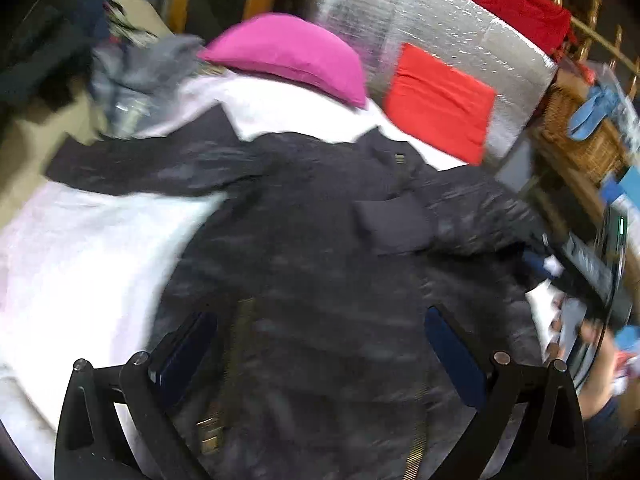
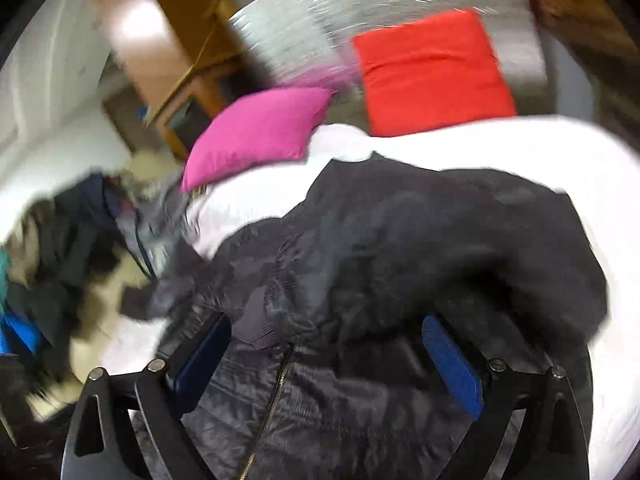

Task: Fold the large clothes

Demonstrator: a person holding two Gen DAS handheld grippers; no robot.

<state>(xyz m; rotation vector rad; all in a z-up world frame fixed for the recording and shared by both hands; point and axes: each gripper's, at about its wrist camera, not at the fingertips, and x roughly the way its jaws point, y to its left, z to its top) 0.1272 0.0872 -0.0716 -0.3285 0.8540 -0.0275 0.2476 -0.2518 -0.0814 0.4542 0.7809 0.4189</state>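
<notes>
Both claws hang spread wide above the bed with nothing between their blue pads: the left gripper (image 1: 320,356) over the zip side of the coat, the right gripper (image 2: 326,360) over its rumpled middle. Beneath them lies the black jacket (image 1: 320,248), a quilted, slightly shiny thing with a brass-toned zip (image 2: 272,404) running down its front (both views are blurred, so finer detail is lost). It sprawls across the white sheet (image 1: 80,264), one sleeve (image 1: 140,160) stretched out sideways. Beyond it a pink pillow (image 1: 288,56) rests at the head of the bed, a red cushion (image 1: 440,100) beside it against a silvery foil panel (image 1: 400,20).
</notes>
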